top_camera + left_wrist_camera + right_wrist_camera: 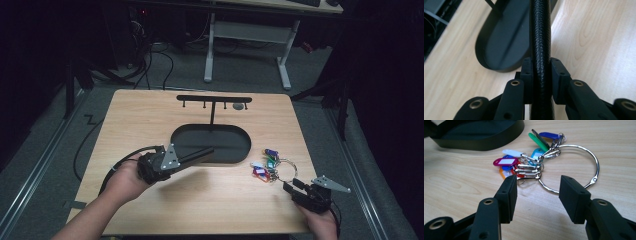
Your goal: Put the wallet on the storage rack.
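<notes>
Hovering my right fingers (537,195) apart at the key ring's (584,157) six o'clock edge on the desk (461,185), I risk nudging it; left fingers (541,75) clamp a black rod (540,37).

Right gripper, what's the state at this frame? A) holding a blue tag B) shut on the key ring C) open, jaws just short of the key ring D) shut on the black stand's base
C: the right gripper has its jaws apart with bare table between them, and the key ring with its coloured tags lies just beyond the pads, ungripped.
</notes>
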Available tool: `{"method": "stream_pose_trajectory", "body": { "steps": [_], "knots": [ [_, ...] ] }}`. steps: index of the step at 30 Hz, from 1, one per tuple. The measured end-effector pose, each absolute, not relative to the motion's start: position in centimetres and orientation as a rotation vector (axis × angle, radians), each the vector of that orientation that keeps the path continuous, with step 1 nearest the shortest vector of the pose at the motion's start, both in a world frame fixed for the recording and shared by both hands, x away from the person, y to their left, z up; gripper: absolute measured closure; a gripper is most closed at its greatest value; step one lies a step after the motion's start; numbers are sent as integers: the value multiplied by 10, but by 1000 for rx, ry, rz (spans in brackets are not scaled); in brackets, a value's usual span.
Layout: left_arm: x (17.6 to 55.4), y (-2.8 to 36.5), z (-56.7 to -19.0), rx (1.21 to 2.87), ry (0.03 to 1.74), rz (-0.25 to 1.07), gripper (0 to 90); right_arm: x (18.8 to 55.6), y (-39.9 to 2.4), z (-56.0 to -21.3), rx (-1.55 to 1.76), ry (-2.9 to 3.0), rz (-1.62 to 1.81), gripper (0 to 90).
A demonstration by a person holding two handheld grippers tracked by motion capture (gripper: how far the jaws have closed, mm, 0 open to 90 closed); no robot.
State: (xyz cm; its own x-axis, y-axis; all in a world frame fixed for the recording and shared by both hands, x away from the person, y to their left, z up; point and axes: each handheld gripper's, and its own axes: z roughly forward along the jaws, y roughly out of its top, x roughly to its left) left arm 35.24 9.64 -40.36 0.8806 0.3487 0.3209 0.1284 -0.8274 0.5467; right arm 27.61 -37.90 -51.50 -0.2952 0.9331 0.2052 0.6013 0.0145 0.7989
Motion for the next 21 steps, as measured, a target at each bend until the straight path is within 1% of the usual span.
{"method": "stream_pose_trajectory", "body": {
  "steps": [1,3,5,8,10,16,17,21],
  "knots": [
    [356,91,-401,2524,314,600,751,274,-379,-515,1569,1918,1183,491],
    [358,89,-400,2525,296,616,751,272,-380,-515,1575,1915,1183,492],
    [366,81,-397,2533,256,668,751,267,-384,-514,1584,1897,1185,493],
    [371,77,-397,2538,232,677,751,264,-388,-514,1593,1880,1187,493],
    [378,68,-399,2554,187,720,751,262,-390,-514,1600,1875,1184,493],
    [388,58,-404,2538,112,770,750,255,-395,-514,1599,1864,1170,494],
    [390,55,-407,2525,80,796,751,254,-396,-514,1598,1860,1167,494],
    [395,50,-411,2531,37,842,751,251,-398,-513,1598,1846,1161,494]
  ]
}}
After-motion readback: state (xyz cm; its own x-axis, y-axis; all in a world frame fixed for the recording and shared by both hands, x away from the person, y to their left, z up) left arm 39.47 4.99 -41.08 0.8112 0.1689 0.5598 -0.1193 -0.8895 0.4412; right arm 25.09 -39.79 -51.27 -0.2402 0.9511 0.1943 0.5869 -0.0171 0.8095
